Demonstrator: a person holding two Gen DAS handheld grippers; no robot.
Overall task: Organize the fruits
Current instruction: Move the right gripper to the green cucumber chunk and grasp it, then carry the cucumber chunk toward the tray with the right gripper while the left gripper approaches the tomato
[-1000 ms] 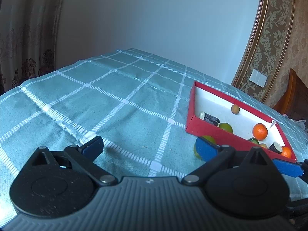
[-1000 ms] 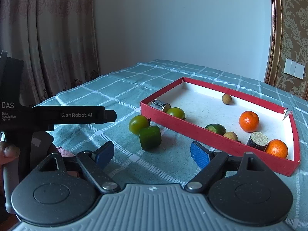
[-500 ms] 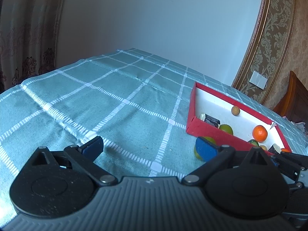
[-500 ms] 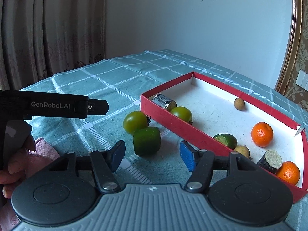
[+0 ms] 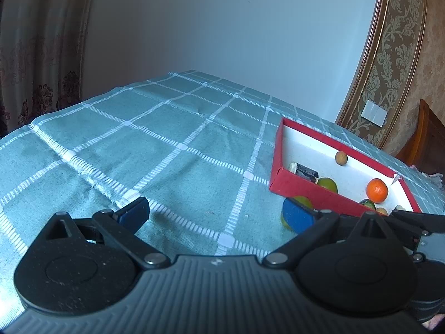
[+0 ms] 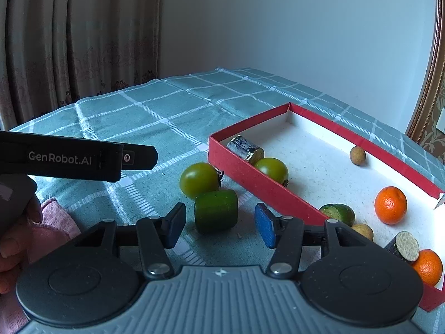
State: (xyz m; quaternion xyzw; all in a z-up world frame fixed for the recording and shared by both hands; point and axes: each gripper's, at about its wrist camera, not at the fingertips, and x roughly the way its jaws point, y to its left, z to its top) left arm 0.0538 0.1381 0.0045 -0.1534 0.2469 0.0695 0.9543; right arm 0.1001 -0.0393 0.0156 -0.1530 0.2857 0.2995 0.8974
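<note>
Both grippers are spread wide and hold nothing. Right gripper (image 6: 219, 224): blue-padded fingers flank the green cylinder piece (image 6: 216, 210), which lies on the cloth just ahead of the tips; no pad touches it. Left gripper (image 5: 215, 214): fingers apart above bare cloth, the right pad overlapping a green fruit (image 5: 303, 201) at 3 o'clock in the left wrist view.

Items, largest to smallest:

1. Table, covered by a teal checked tablecloth (image 6: 155, 111).
2. Red box (image 6: 250, 178) with white floor, at 2 o'clock from the right gripper.
3. Left gripper body (image 6: 69, 157), marked "GenRobot.AI", at 9 o'clock in the right wrist view.
4. Green tomato (image 6: 198, 179), on the cloth, touching the cylinder piece at its 11 o'clock, just outside the box wall.
5. Inside the box: a dark foil-like cylinder (image 6: 244, 149) in the near corner, a second green tomato (image 6: 272, 169) touching it, two oranges (image 6: 390, 204) (image 6: 428, 265), a dark green fruit (image 6: 338, 213), a cut dark cylinder (image 6: 404, 246), two small brown round fruits (image 6: 357, 155) (image 6: 363, 231).
</note>
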